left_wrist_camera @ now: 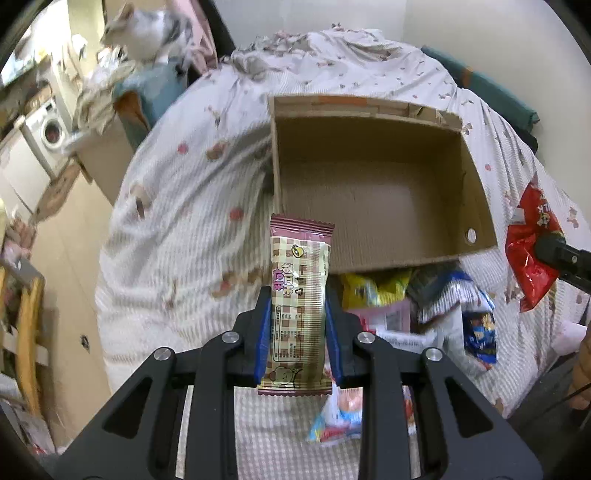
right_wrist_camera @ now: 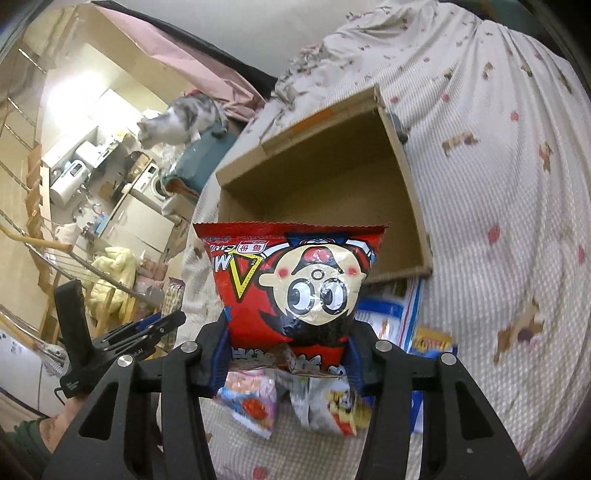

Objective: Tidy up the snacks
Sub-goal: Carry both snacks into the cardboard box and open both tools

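Note:
My left gripper [left_wrist_camera: 296, 325] is shut on a long pink-and-cream snack bar [left_wrist_camera: 299, 295] and holds it upright above the bed, just in front of an open cardboard box [left_wrist_camera: 373, 221]. My right gripper [right_wrist_camera: 288, 354] is shut on a red snack bag with a cartoon face [right_wrist_camera: 295, 288], held up before the same box [right_wrist_camera: 325, 177]. The red bag also shows at the right edge of the left wrist view [left_wrist_camera: 532, 251]. The left gripper with its bar shows at the left of the right wrist view [right_wrist_camera: 162, 314]. The box looks empty inside.
Several loose snack packets [left_wrist_camera: 406, 310] lie on the bedspread [left_wrist_camera: 184, 206] in front of the box, also under the right gripper [right_wrist_camera: 295, 402]. A cat [left_wrist_camera: 147, 29] stands on a blue case left of the bed. A washing machine [left_wrist_camera: 48, 133] and wooden rails lie beyond.

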Demonstrator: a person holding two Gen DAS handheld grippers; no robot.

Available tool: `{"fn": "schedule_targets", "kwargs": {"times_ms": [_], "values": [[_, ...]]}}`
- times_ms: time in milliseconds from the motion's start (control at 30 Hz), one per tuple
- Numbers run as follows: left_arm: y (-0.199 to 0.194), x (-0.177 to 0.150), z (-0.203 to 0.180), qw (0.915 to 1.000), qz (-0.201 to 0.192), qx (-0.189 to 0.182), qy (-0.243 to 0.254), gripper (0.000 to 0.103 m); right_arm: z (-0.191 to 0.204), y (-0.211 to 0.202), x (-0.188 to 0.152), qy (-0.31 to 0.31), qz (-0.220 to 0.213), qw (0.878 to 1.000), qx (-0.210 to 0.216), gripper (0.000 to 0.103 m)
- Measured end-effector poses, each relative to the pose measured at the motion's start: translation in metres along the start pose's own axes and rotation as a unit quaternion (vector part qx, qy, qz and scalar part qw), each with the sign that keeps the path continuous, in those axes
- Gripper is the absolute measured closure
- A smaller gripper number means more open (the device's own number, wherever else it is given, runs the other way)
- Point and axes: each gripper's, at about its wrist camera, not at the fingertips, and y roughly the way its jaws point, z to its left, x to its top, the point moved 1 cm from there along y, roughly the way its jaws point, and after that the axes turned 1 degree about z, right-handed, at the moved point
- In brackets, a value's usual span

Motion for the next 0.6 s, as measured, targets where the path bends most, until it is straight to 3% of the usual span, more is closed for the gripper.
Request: {"fn": "schedule_targets", "kwargs": {"times_ms": [333,600], "values": [[0.021,0.055,-0.017,0.9994,-0.031,-0.013,-0.004,0.080,-0.004,0.020,0.036,-0.014,-0.019,0.999,-0.024,0.051],[0.050,0.061,-0.023,0.9986,-0.045,-0.028,-0.011,0.080,-0.012,0.047,0.056,-0.029,-0.018,0.998,-0.047,0.051]]}}
